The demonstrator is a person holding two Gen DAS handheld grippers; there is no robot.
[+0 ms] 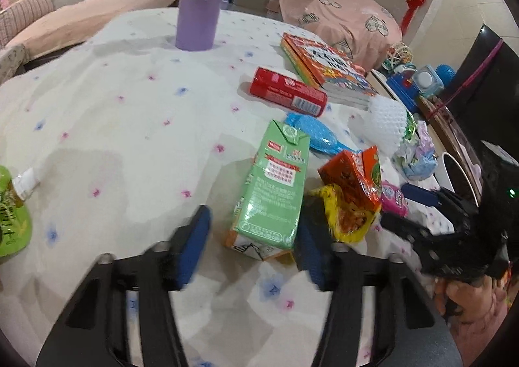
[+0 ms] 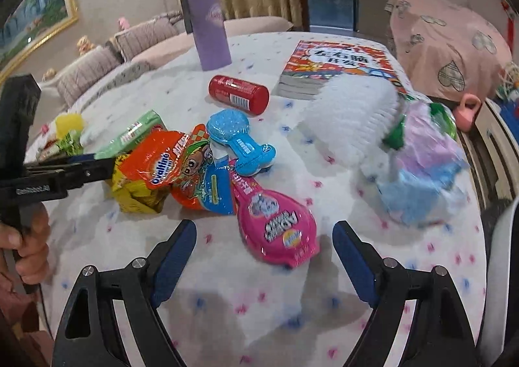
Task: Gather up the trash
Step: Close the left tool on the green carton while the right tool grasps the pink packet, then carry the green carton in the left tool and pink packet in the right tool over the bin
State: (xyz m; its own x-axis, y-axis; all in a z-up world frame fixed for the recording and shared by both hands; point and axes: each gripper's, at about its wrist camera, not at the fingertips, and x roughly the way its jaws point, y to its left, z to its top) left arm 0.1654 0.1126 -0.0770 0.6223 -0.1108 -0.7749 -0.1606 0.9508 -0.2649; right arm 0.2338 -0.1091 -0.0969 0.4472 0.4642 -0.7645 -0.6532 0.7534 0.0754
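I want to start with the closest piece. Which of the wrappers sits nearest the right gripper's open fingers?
The pink candy wrapper: it lies just ahead of the right gripper, while the orange wrapper and yellow wrapper sit farther left.

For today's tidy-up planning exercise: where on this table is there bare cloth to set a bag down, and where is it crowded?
Bare: floral tablecloth between purple tumbler, green drink carton and green pouch. Crowded: wrappers beside the red tube, around the pink packet.
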